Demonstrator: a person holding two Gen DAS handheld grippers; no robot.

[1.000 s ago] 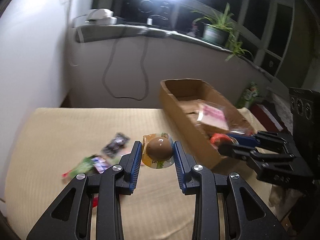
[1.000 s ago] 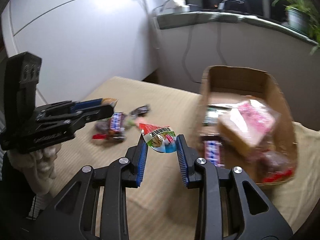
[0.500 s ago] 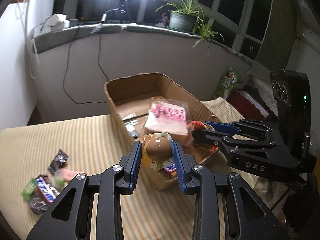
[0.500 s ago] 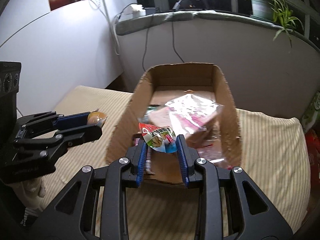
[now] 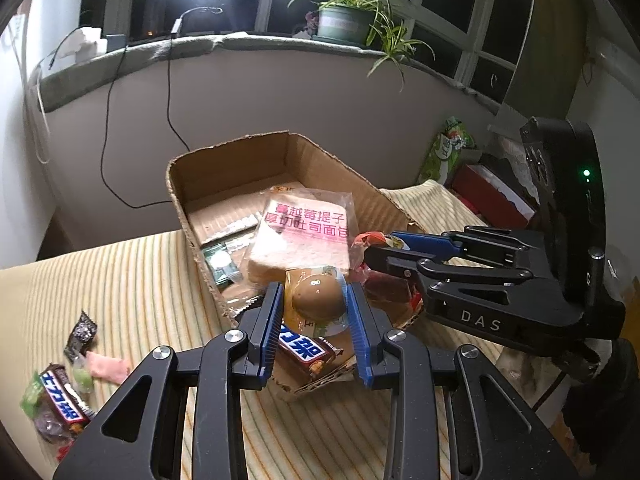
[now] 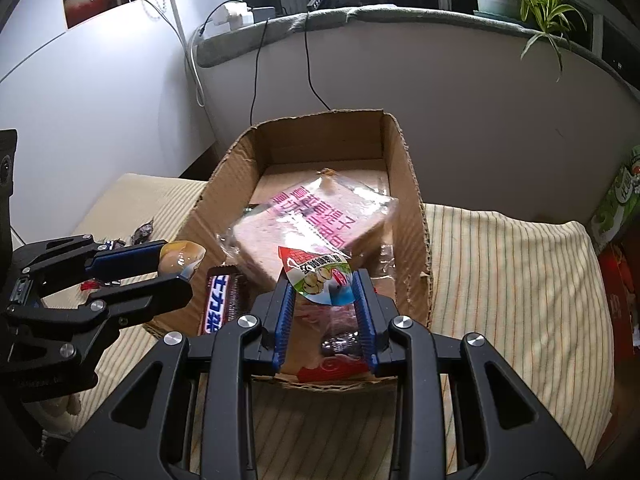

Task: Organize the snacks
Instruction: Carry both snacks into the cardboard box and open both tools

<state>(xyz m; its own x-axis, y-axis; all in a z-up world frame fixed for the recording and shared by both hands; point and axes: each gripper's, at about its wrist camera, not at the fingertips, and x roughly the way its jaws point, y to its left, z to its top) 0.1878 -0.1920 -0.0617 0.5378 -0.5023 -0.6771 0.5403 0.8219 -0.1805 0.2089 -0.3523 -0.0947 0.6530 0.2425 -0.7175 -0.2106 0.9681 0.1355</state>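
My left gripper (image 5: 316,308) is shut on a packaged brown egg (image 5: 318,298) and hangs over the near end of the cardboard box (image 5: 224,160). My right gripper (image 6: 326,300) is shut on a small snack packet (image 6: 316,280) with a red, green and blue print, also over the box's near end. Each gripper shows in the other's view: the right gripper (image 5: 372,246) beside the box, the left gripper (image 6: 180,260) with the egg at the box's left wall. Inside lie a bagged slice of bread (image 6: 308,220) and a chocolate bar (image 5: 306,350).
Several loose snacks (image 5: 64,380) lie on the striped cloth (image 5: 132,292) left of the box. A wall with a dangling cable (image 5: 108,140) rises behind the table, with a potted plant (image 5: 348,20) on the sill. A green bag (image 5: 448,152) and a red box (image 5: 492,196) sit at the right.
Both grippers have swung from the loose snacks on the cloth to above the box's near end, each keeping its snack.
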